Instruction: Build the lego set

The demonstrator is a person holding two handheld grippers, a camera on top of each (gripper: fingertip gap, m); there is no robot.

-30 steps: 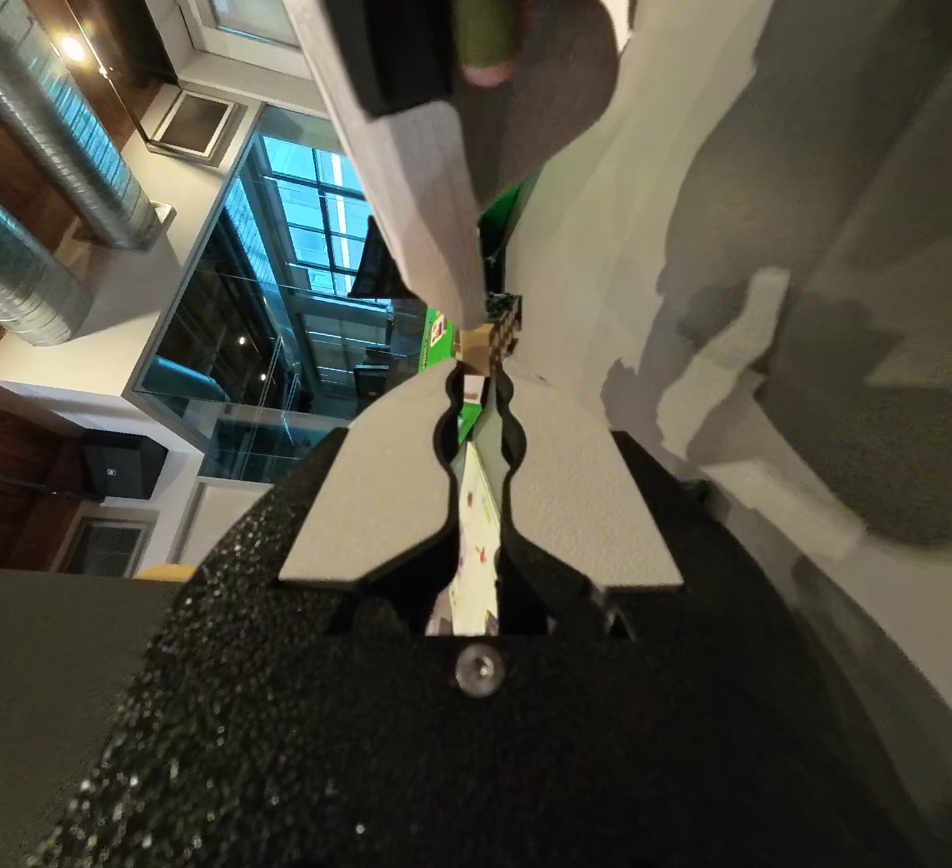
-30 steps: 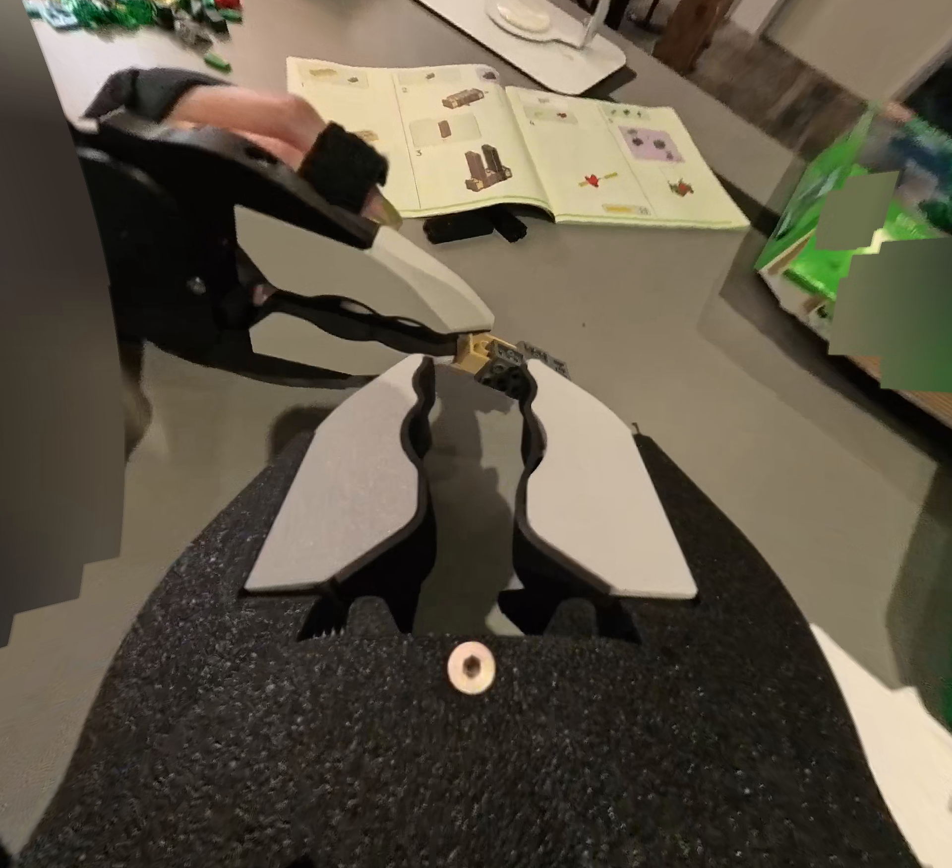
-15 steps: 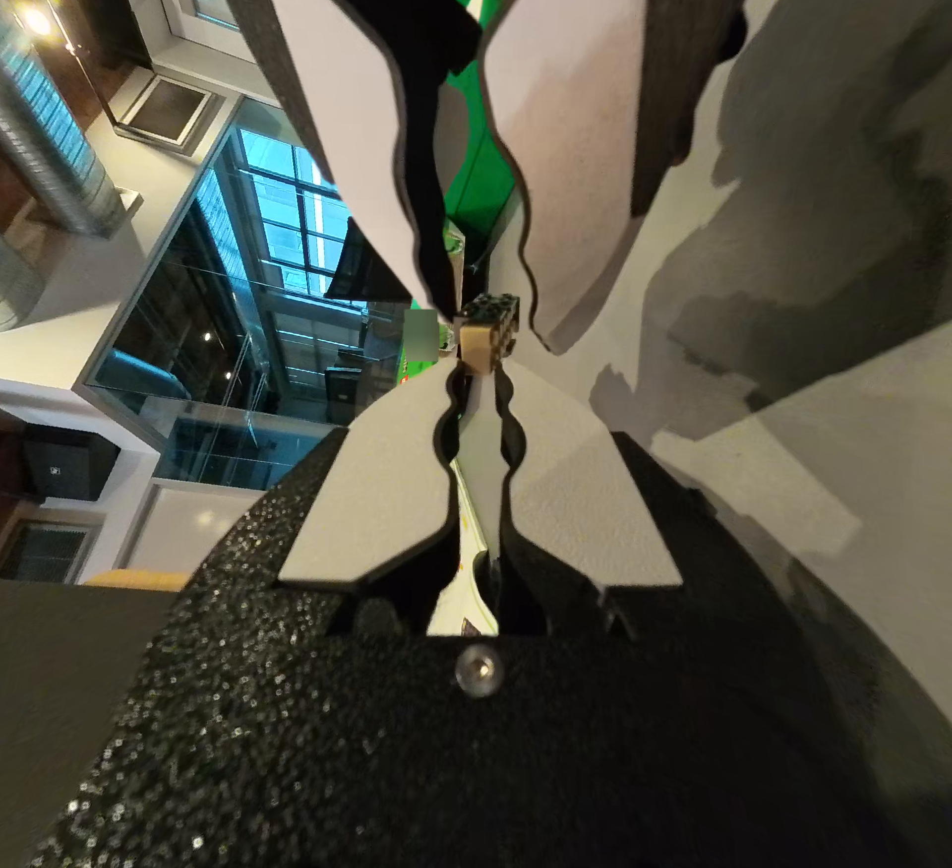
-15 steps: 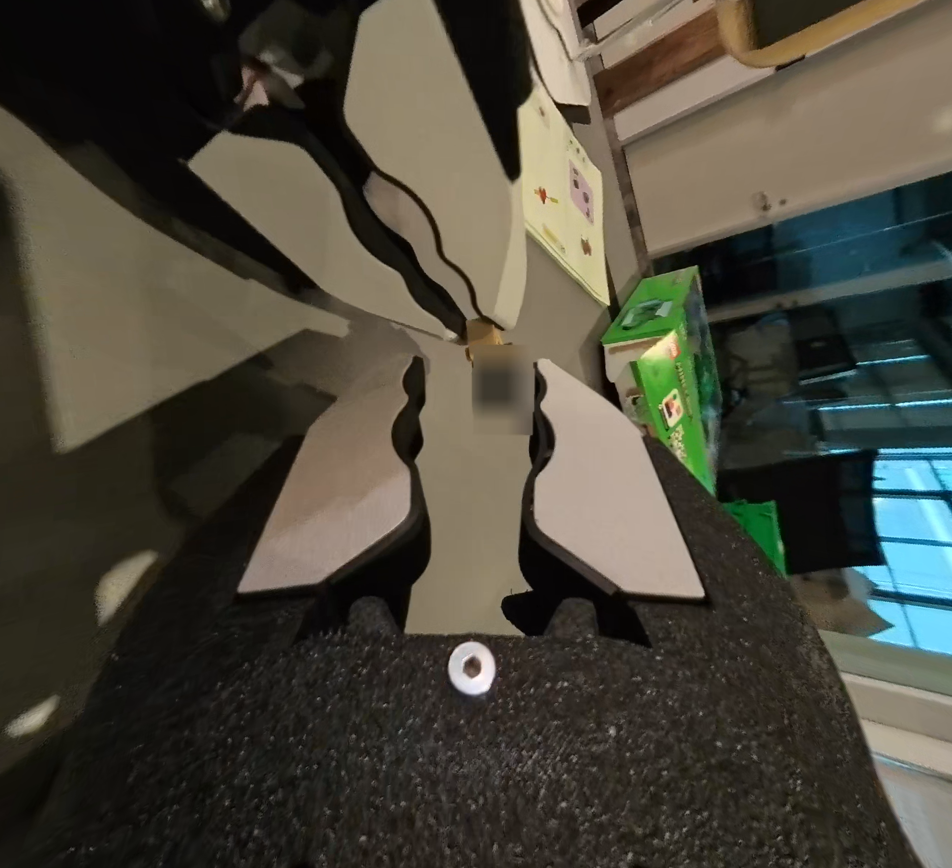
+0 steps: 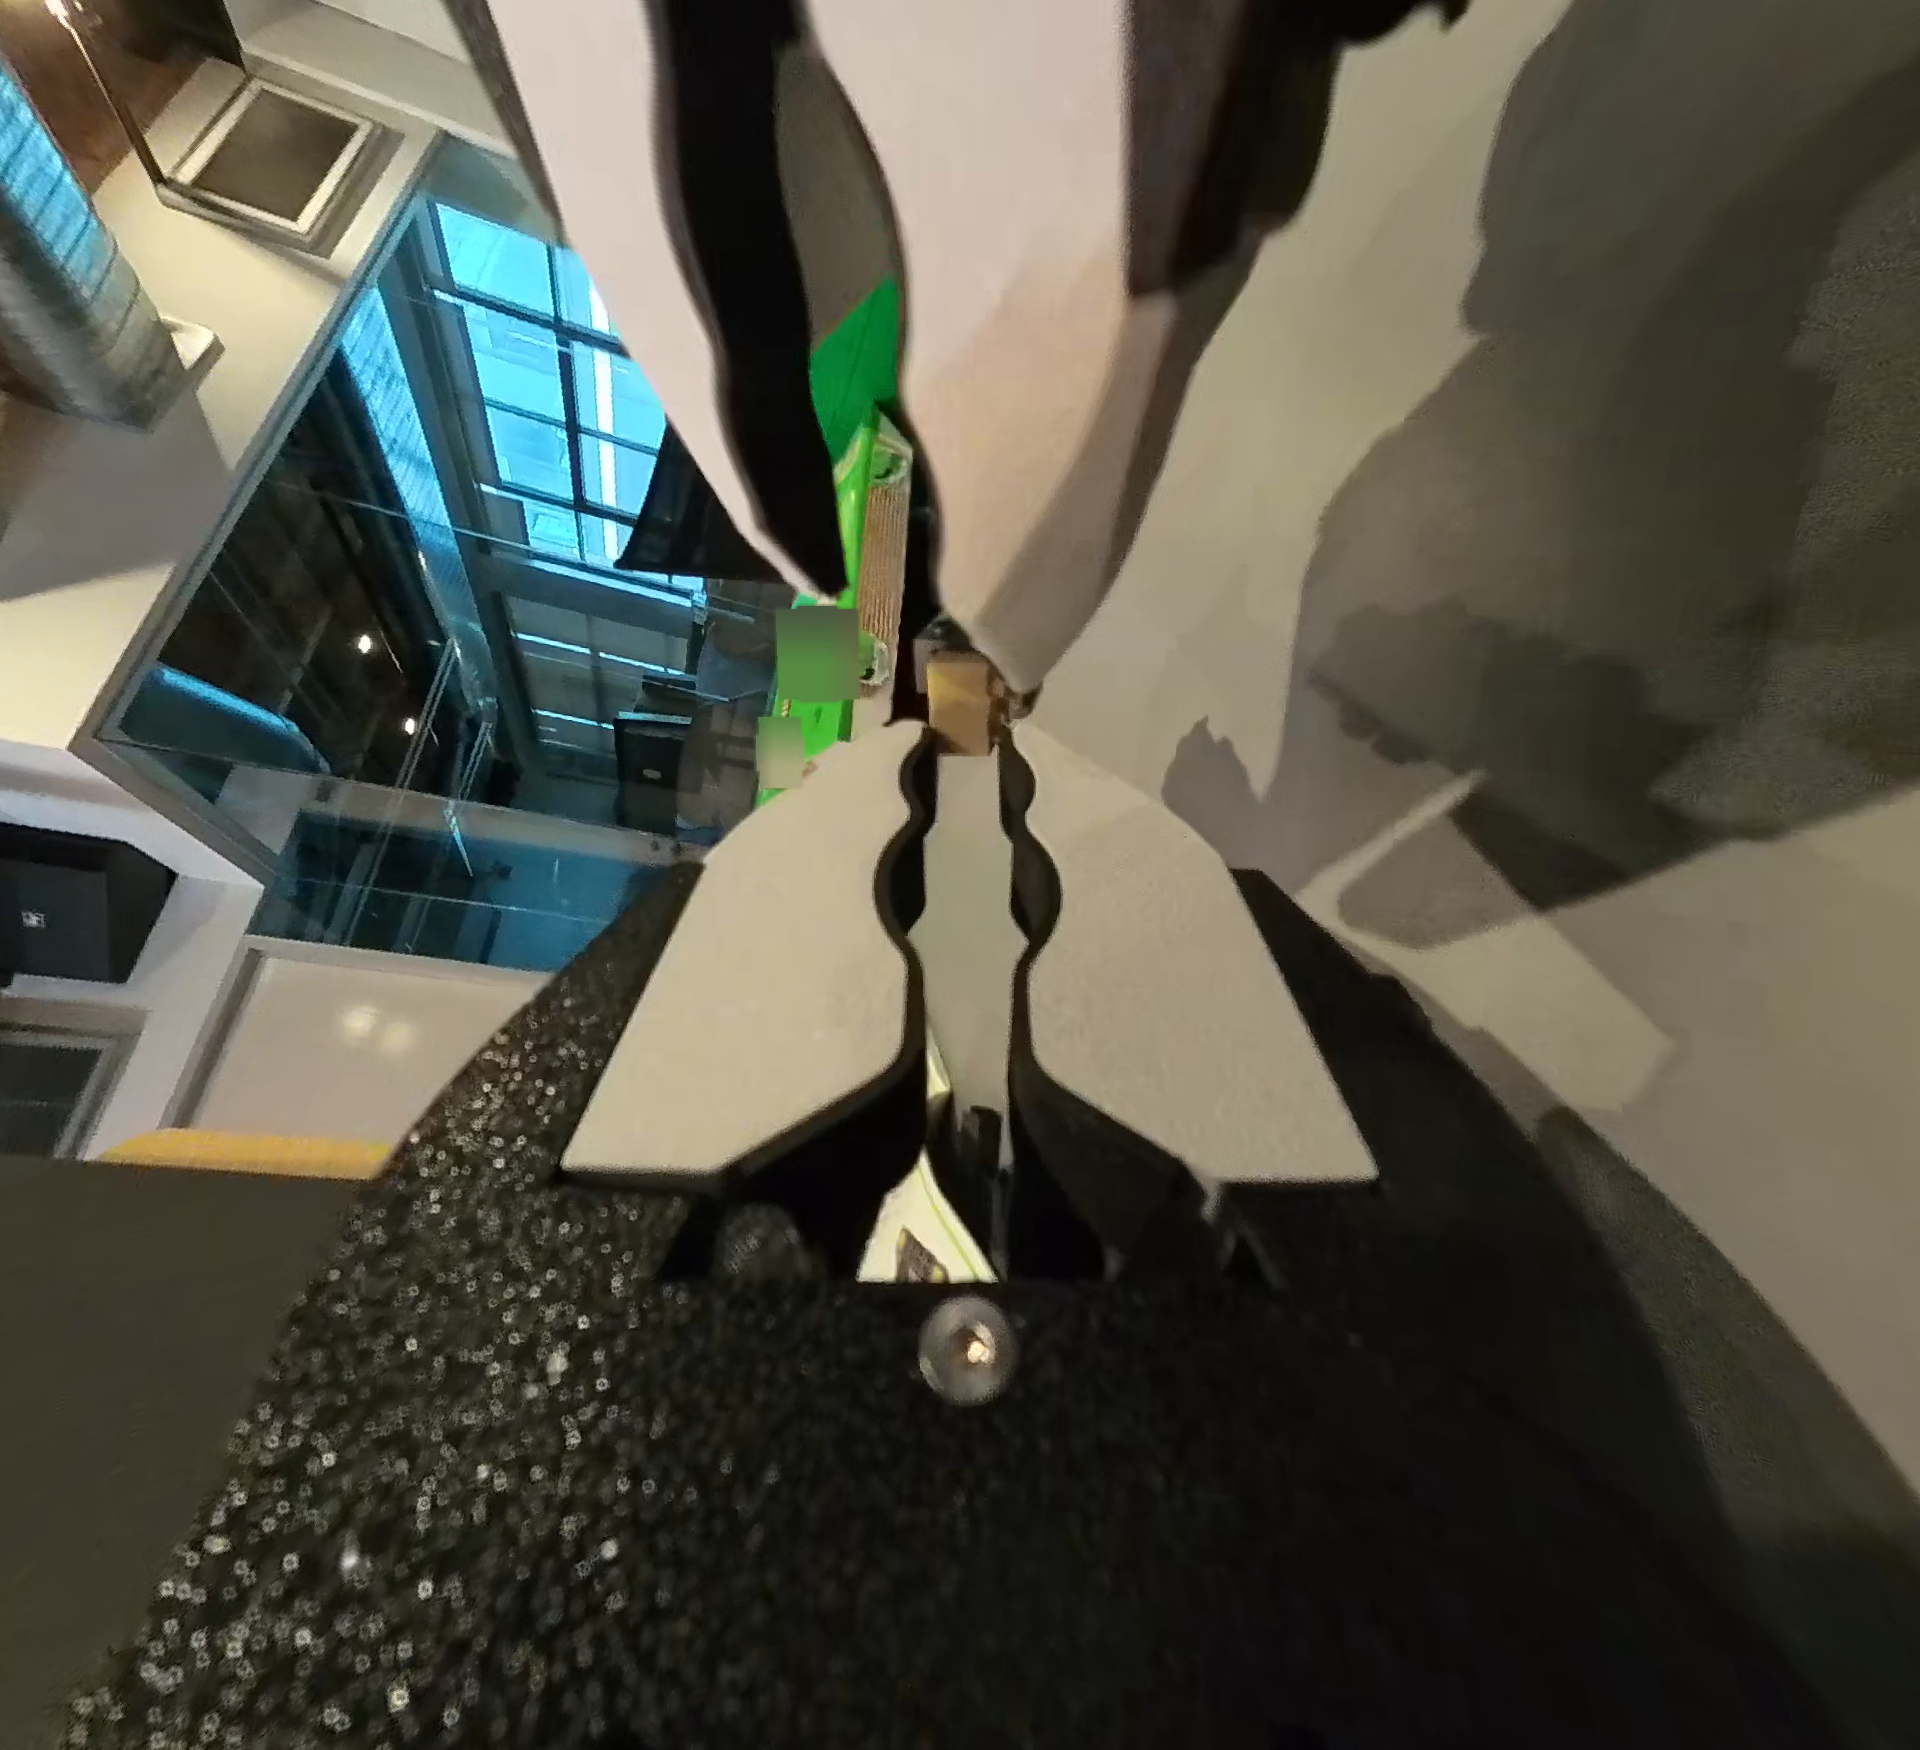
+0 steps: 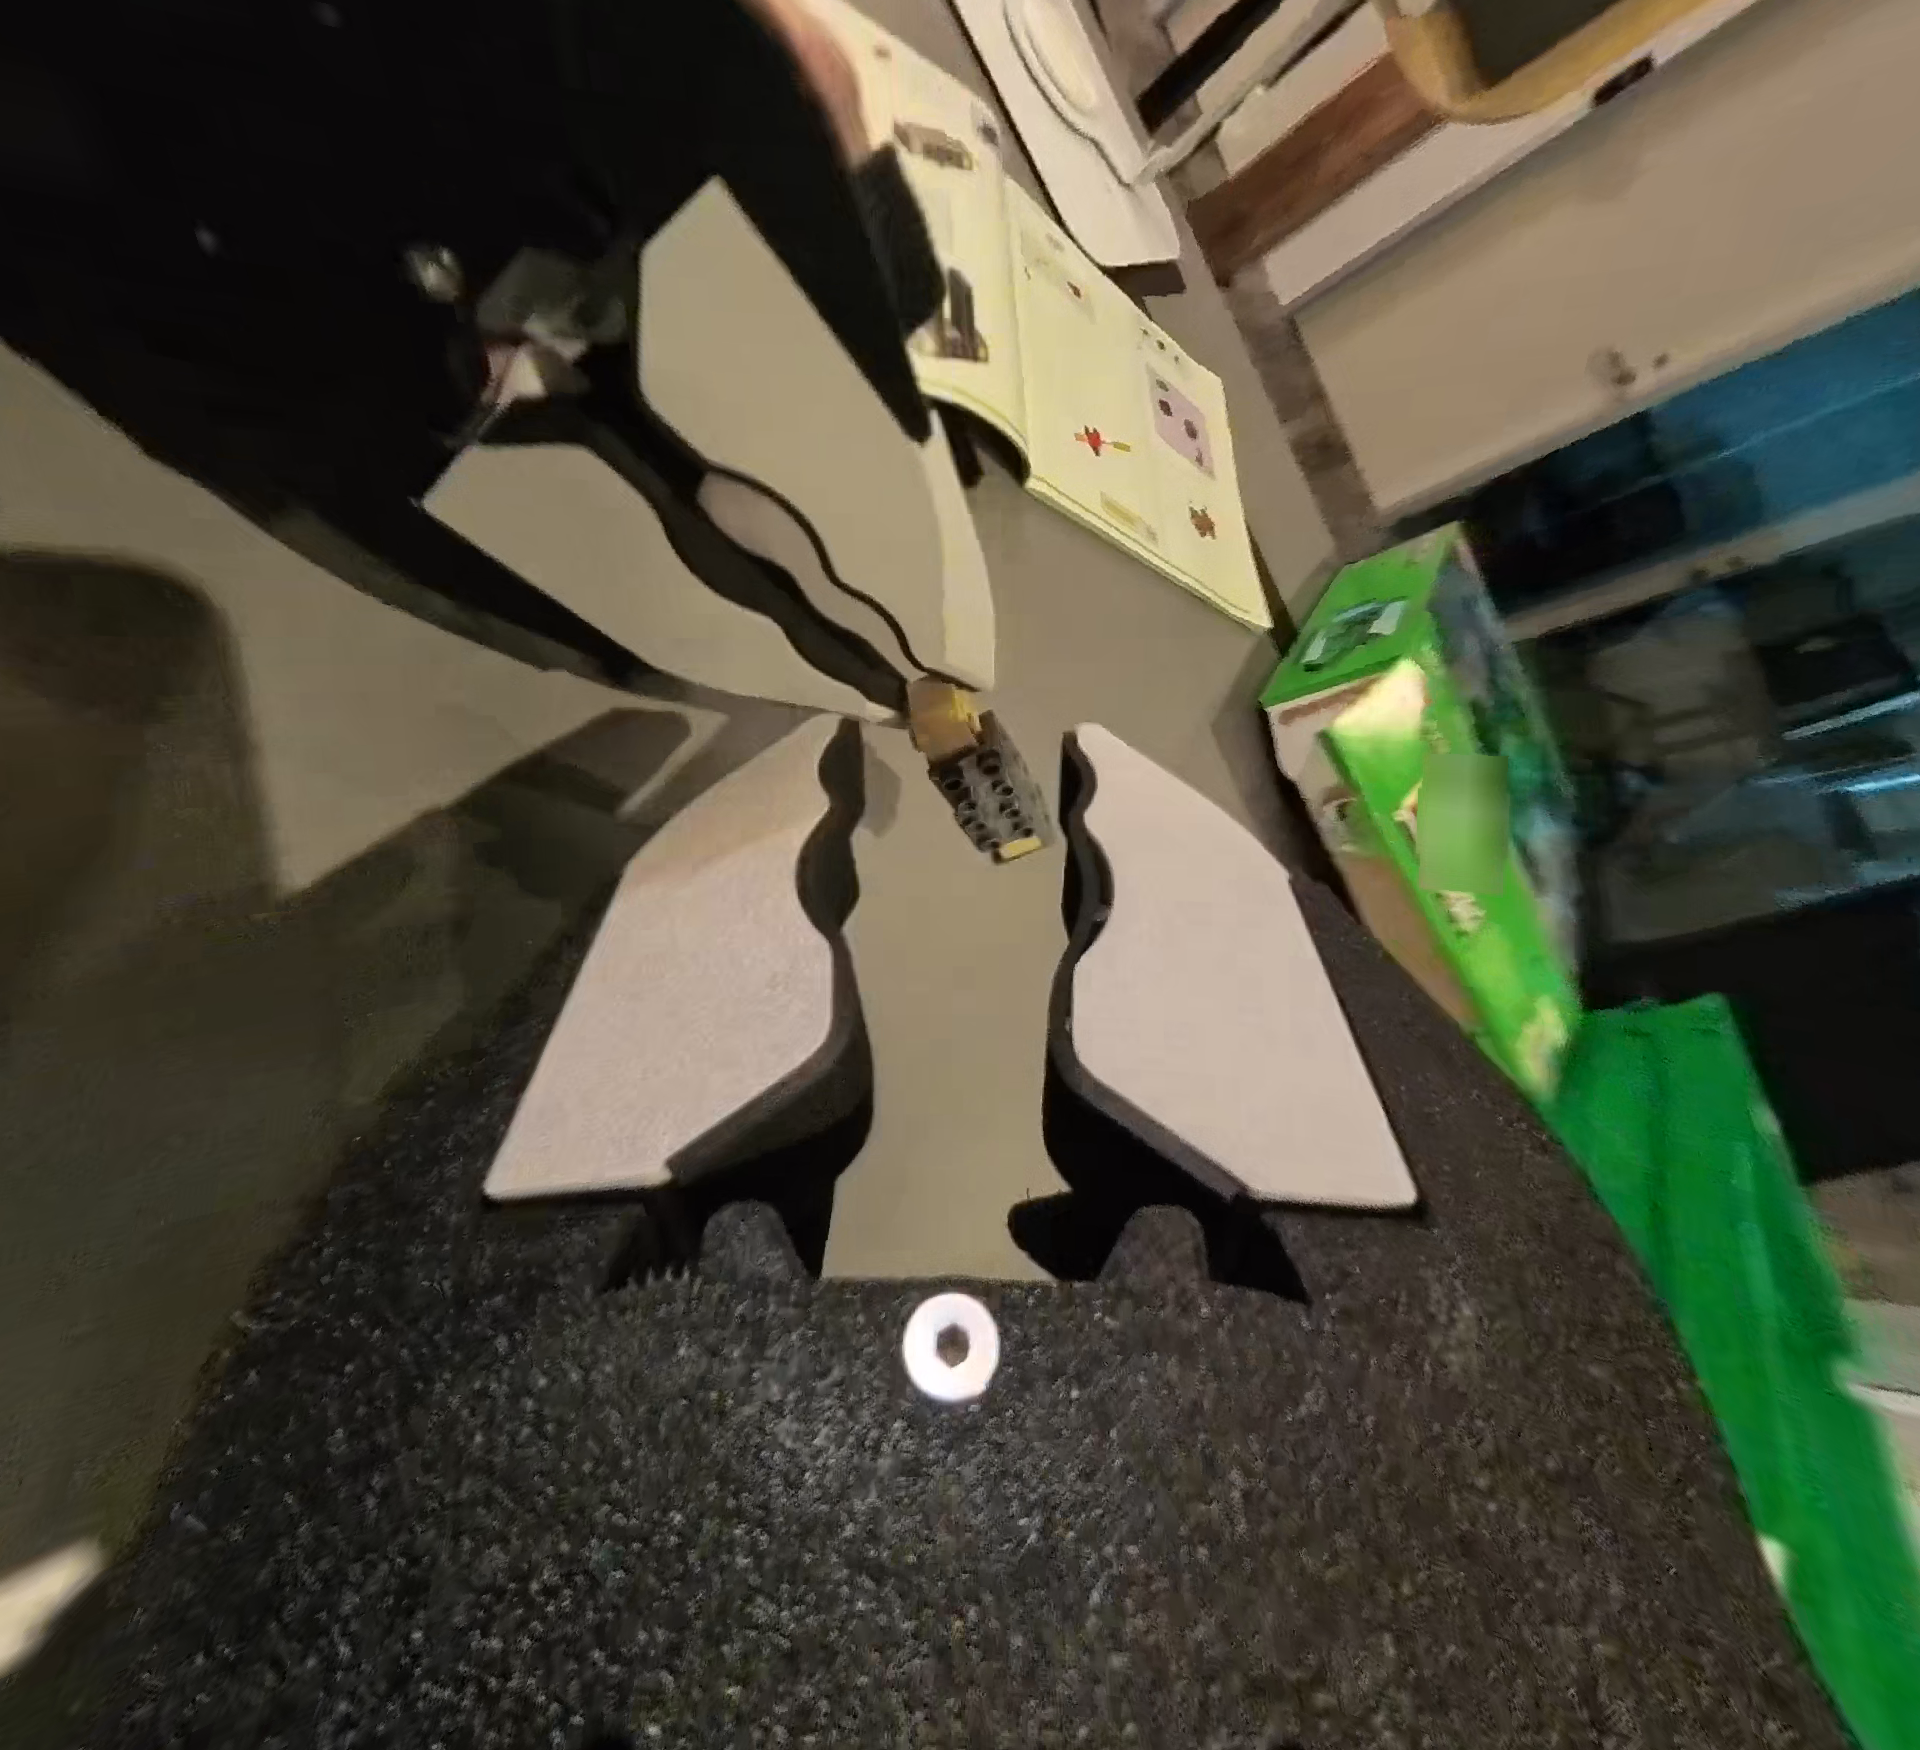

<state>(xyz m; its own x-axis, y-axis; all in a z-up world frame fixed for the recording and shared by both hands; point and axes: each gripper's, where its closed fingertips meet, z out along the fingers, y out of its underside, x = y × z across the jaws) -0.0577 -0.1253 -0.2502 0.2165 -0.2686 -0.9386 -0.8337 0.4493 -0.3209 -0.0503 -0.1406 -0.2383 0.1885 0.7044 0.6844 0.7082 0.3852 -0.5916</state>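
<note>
My left gripper [image 5: 961,732] stayed clamped on the tan end of the lego piece [image 6: 977,781] at frame centre. My right gripper [image 6: 961,744], spread wide and empty, had drawn back, exposing the piece's dark studded block between its fingers.

Between the spread fingers of the right gripper [image 6: 961,744] the gap stays free except for the small tan-and-dark lego piece [image 6: 977,781], which the left gripper [image 6: 935,687] blocks from above. The green box [image 6: 1455,817] crowds the right; the open booklet [image 6: 1122,412] lies beyond.

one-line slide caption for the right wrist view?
Open right gripper faces left gripper pinching a tan-and-dark lego piece.
</note>
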